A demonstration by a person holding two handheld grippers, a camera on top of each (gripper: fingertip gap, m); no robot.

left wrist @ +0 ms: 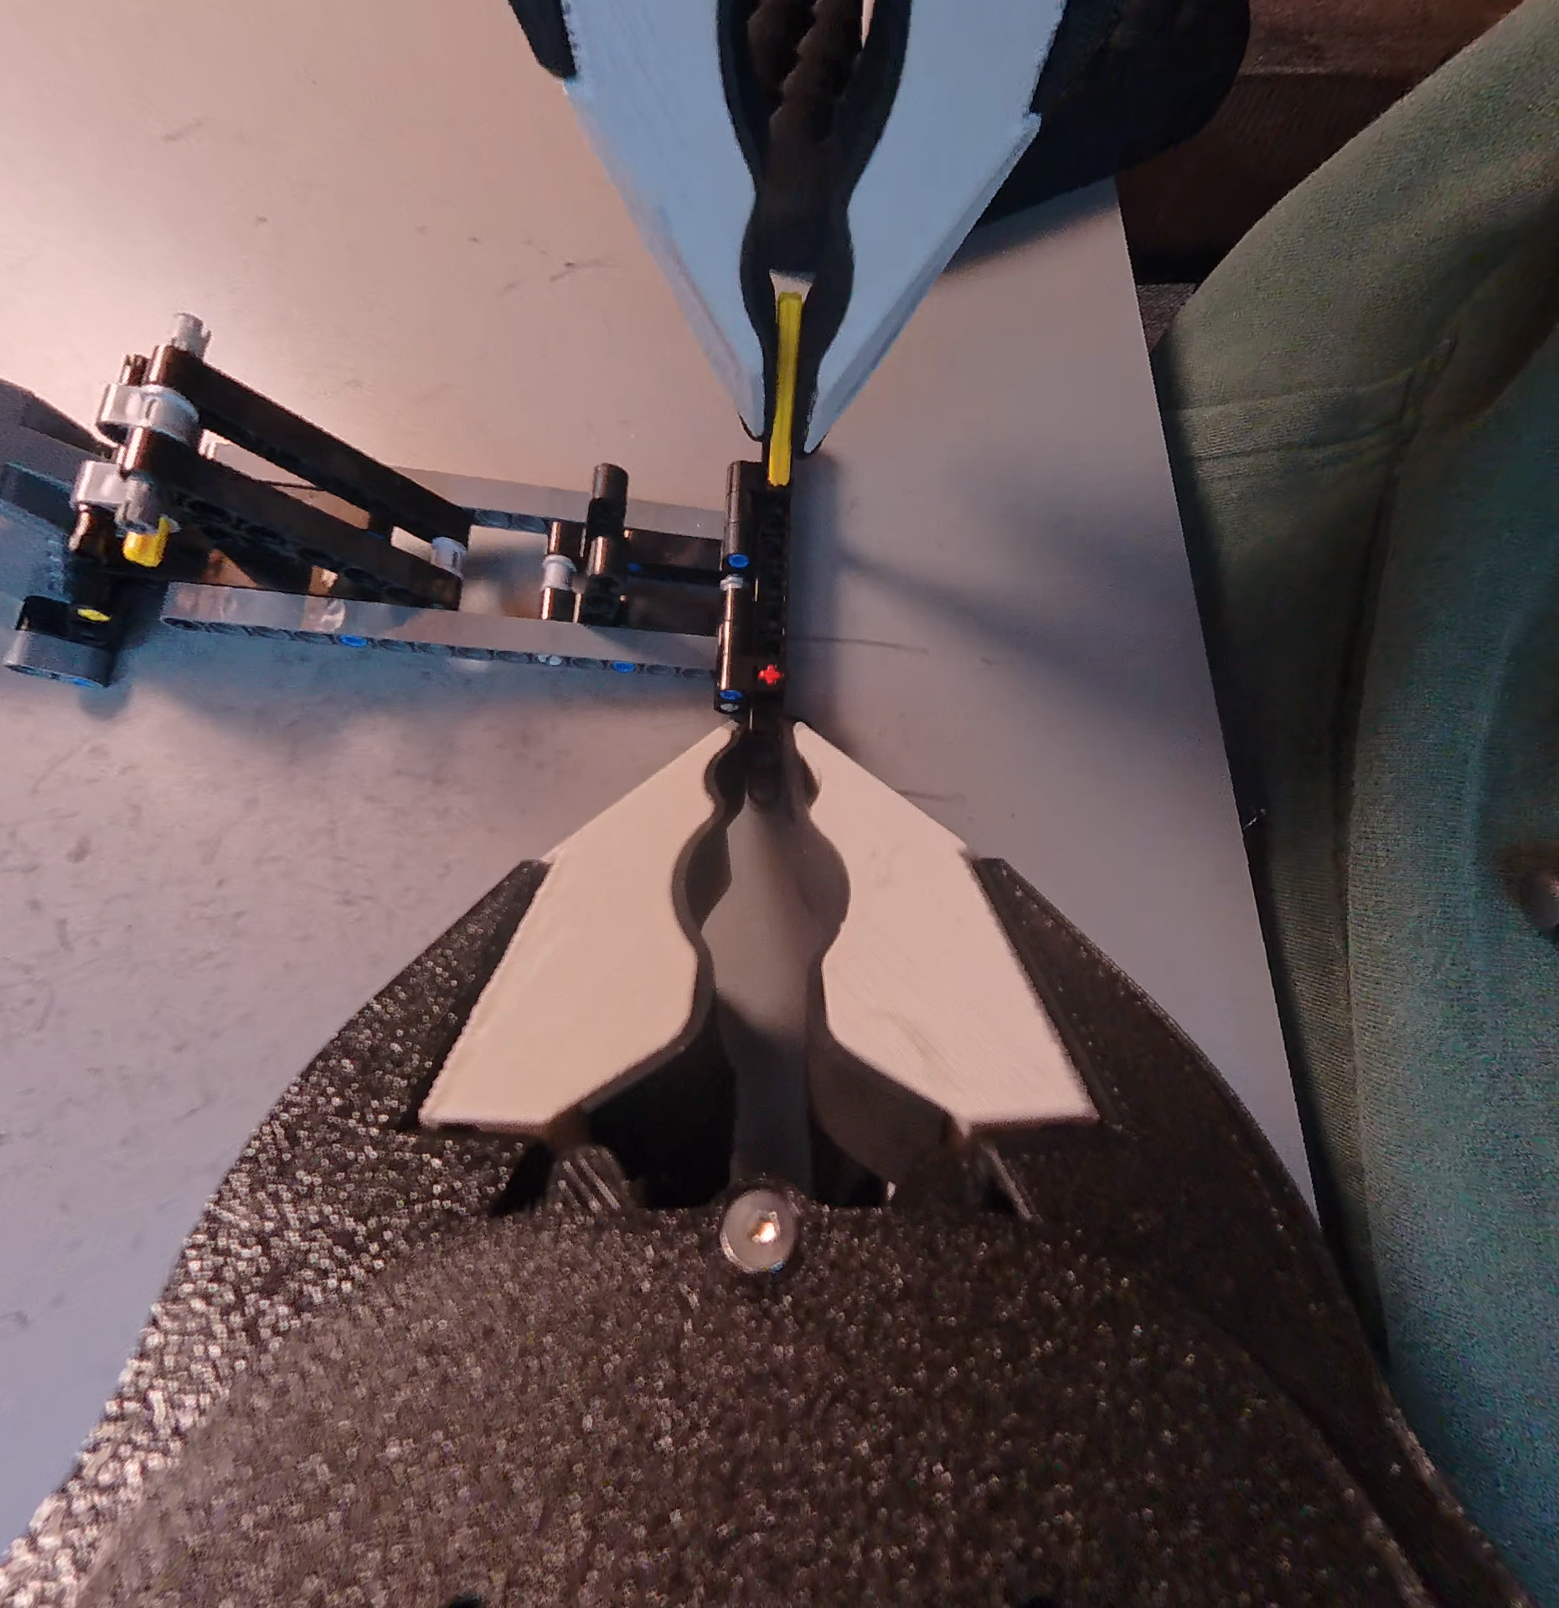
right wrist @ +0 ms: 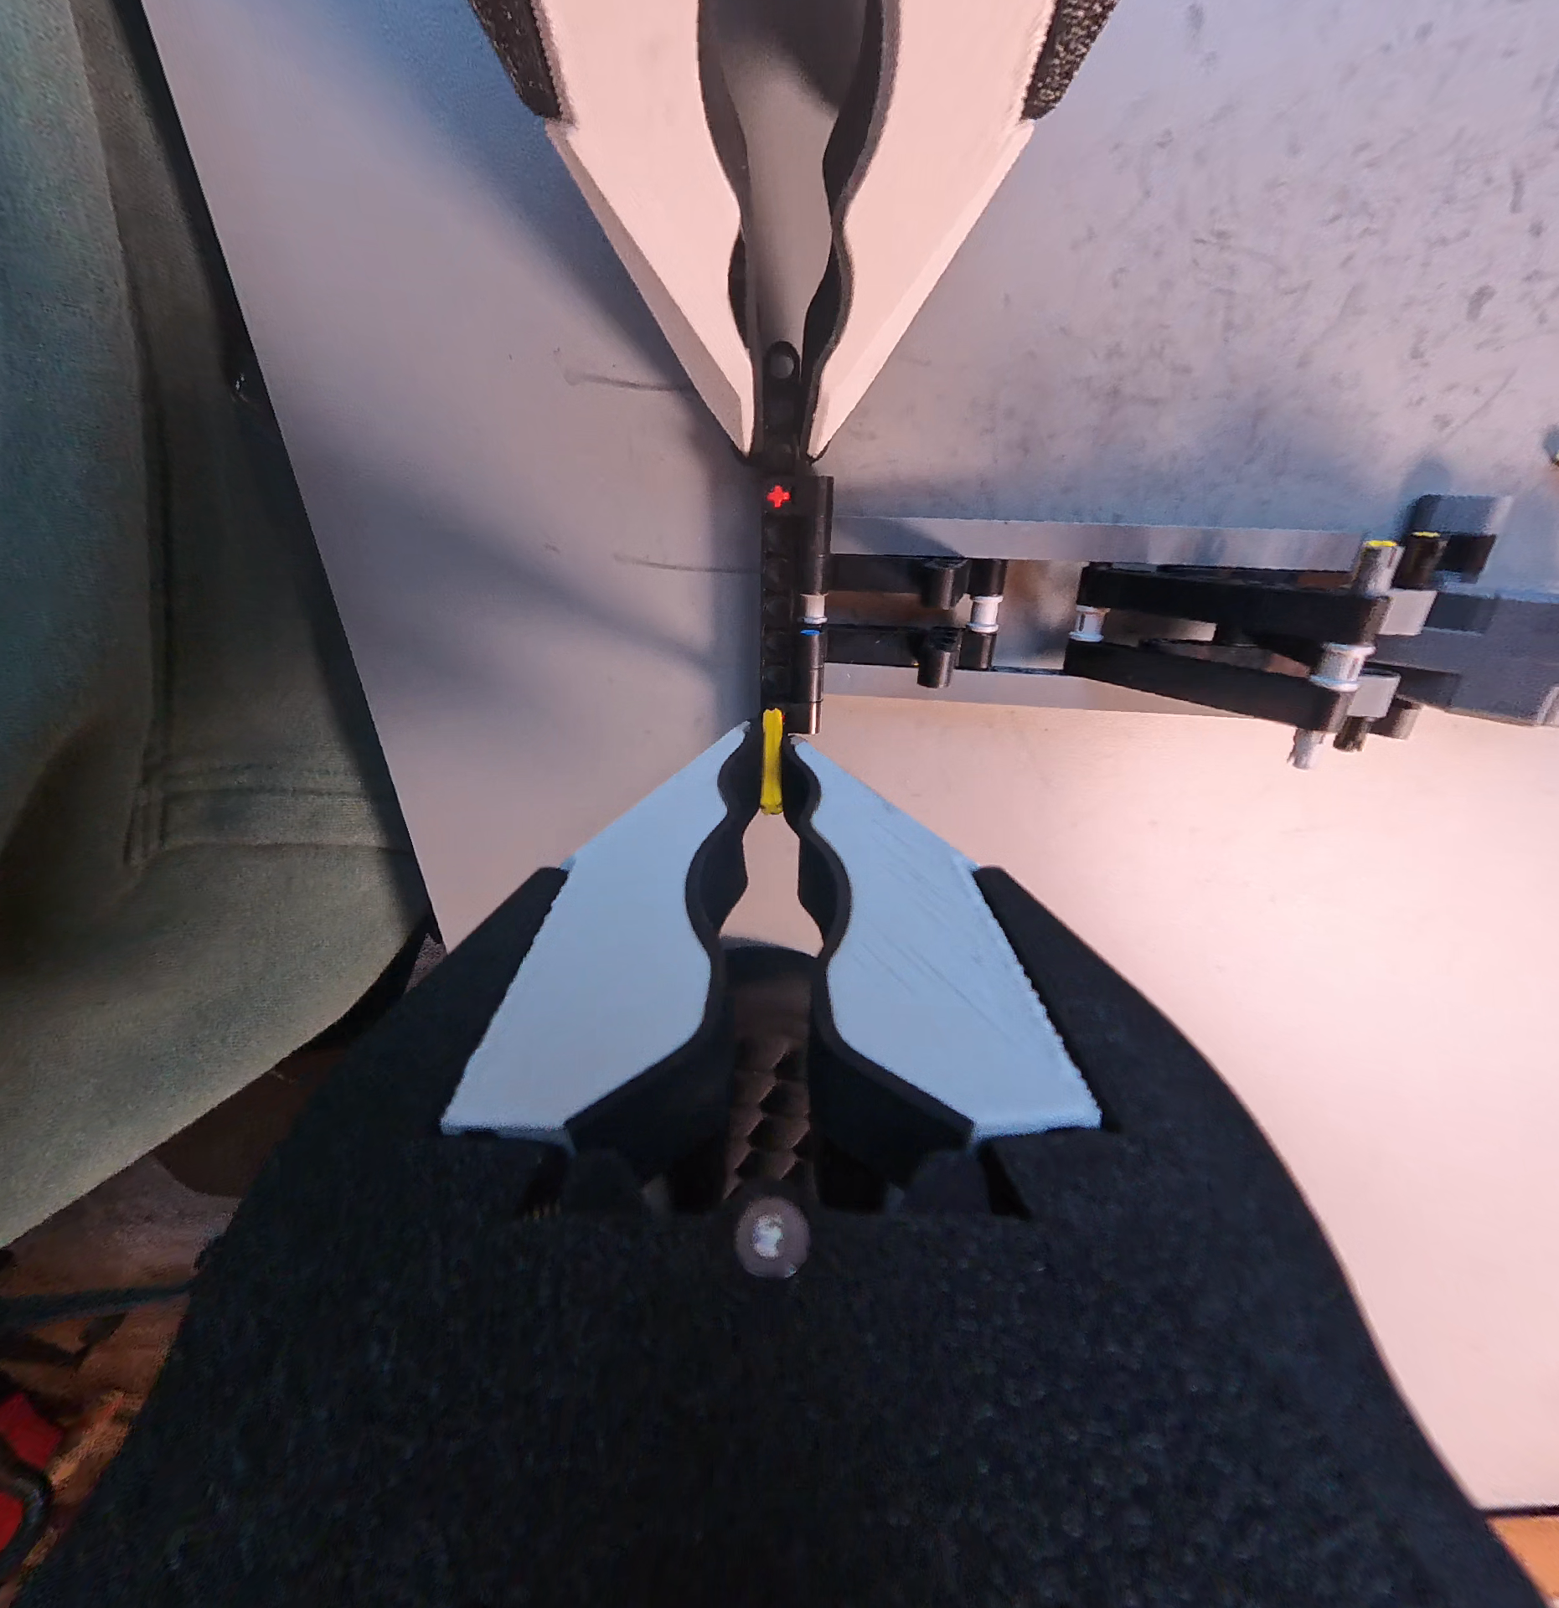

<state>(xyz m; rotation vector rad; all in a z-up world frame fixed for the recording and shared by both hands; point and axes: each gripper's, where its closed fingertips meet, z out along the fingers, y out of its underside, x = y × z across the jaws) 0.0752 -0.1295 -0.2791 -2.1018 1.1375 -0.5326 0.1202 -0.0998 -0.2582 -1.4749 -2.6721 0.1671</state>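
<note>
Left tongs (left wrist: pixel 765 740): clamped on the near end of a black perforated beam (left wrist: pixel 762 600), the end piece of a black-and-grey building-brick assembly (left wrist: pixel 323 539) lying across the grey worktop (left wrist: pixel 323 870)

Right tongs (right wrist: pixel 769 740): clamped on a thin yellow axle (right wrist: pixel 770 766), tip set at or just entering the opposite end of the same beam; depth of entry not to be told

Position: beam between the two facing tongs, near the worktop's edge; rest of the assembly stretched sideways, away from the green-clad person (left wrist: pixel 1411 783) at that edge; whether resting flat or partly lifted, cannot tell

Fittings noted: red cross-shaped axle end (left wrist: pixel 769 674) in the beam face, blue pins (left wrist: pixel 735 561), white and grey bushes, a yellow pin (left wrist: pixel 145 544) at the far end

Handling, as judged: light, rigid moulded plastic; smooth and somewhat slippery under hard pads; joints held by friction alone, so liable to pop apart or hinge if twisted or levered from one end. Axle slender, apt to tilt in the grip; best taken close to the working tip and pushed in line with the hole. Beam best taken across its flat sides at an end, clear of pins

Containers: none in view
</note>
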